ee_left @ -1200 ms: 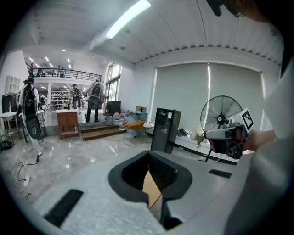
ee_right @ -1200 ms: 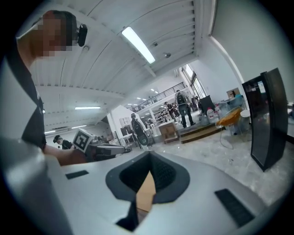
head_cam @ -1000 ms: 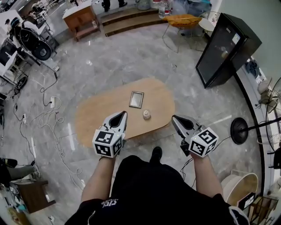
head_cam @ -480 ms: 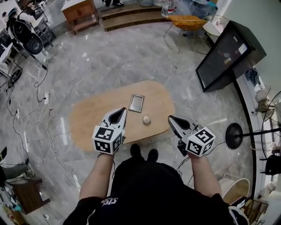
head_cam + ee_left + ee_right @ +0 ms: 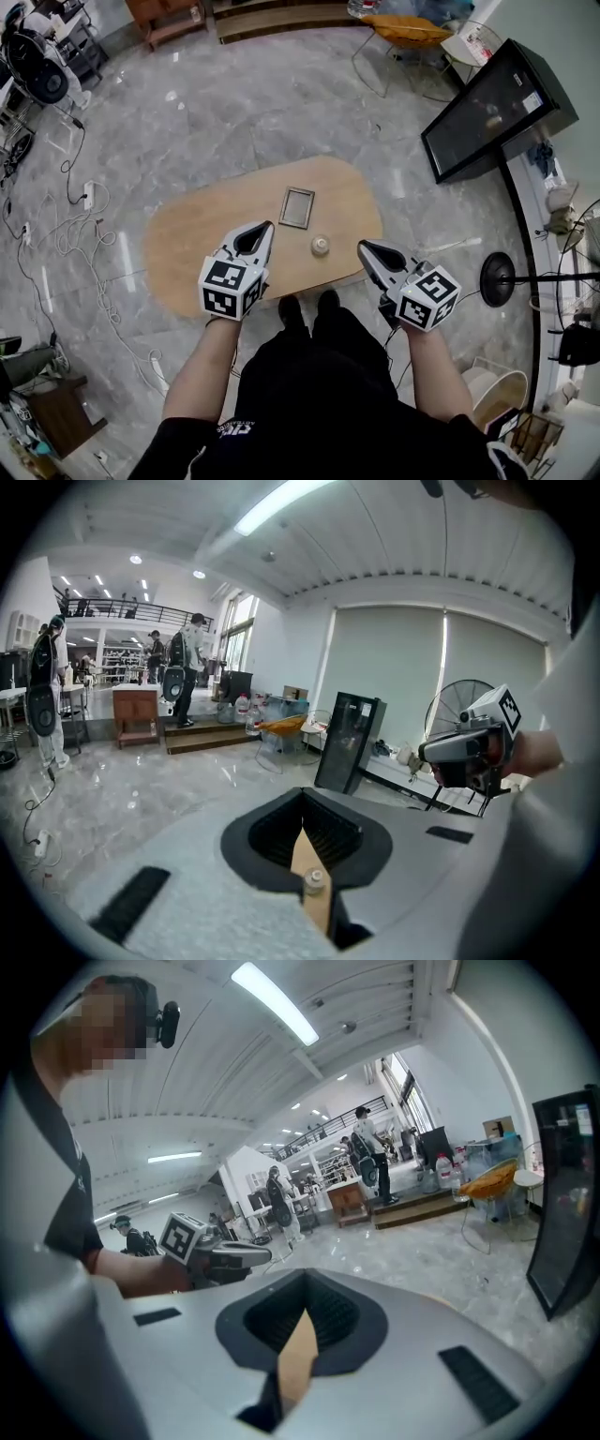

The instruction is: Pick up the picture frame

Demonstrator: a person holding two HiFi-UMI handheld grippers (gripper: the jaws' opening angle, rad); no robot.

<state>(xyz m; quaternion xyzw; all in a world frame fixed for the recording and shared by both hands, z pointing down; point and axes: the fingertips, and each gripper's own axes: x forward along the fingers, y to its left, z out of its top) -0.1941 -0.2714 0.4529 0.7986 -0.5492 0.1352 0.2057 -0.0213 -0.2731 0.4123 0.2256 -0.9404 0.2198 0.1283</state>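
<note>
The picture frame (image 5: 297, 207), small and grey-edged, lies flat on the oval wooden table (image 5: 206, 244), right of its middle. My left gripper (image 5: 262, 230) hangs over the table's near edge, below and left of the frame, shut and holding nothing. My right gripper (image 5: 363, 247) is at the near right edge, also shut and holding nothing, well short of the frame. In the left gripper view the jaws (image 5: 302, 808) meet, with only a strip of table showing below them. The right gripper view shows its jaws (image 5: 302, 1290) meeting the same way. The frame itself shows in neither gripper view.
A small round white object (image 5: 321, 246) sits on the table between the grippers, near the frame. A black screen (image 5: 492, 108) leans at the right, with a fan base (image 5: 497, 278) below it. Cables (image 5: 56, 244) trail on the marble floor at the left. My feet (image 5: 305, 305) are at the table's edge.
The person has stepped up to the table, and both grippers have come forward and down over its near edge. Both stay shut. The frame has not moved.
</note>
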